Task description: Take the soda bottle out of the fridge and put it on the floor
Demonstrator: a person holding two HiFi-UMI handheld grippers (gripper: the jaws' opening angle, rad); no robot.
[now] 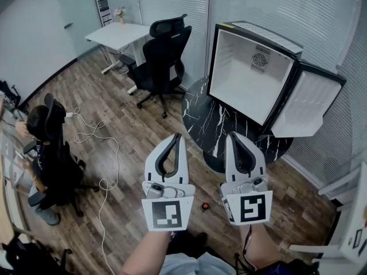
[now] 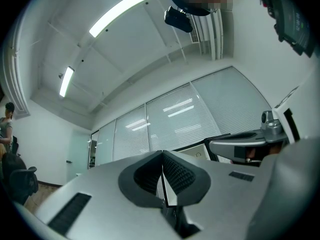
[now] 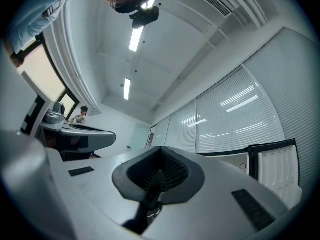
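Head view: both forearms reached forward side by side, low over the wooden floor [image 1: 126, 130]. The left gripper [image 1: 176, 136] and right gripper [image 1: 235, 135] pointed ahead at the fridge [image 1: 243, 73], each with its fingers clenched on nothing, tips touching. The fridge stood on a round black desk [image 1: 203, 119] with its door [image 1: 307, 102] swung open to the right. On the floor between the grippers, close to the person, lay a small red thing [image 1: 205, 206], possibly the soda bottle seen from above, though it was too small to tell.

Left gripper view: the left gripper [image 2: 162, 156] was tilted slightly upward toward blinds [image 2: 185, 119] and ceiling, its fingers pressed together and empty. The right gripper [image 2: 250, 144] showed beside it.

Right gripper view: the right gripper [image 3: 160, 154] was tilted likewise, its fingers clenched and empty, with the fridge door [image 3: 275, 166] at the right.
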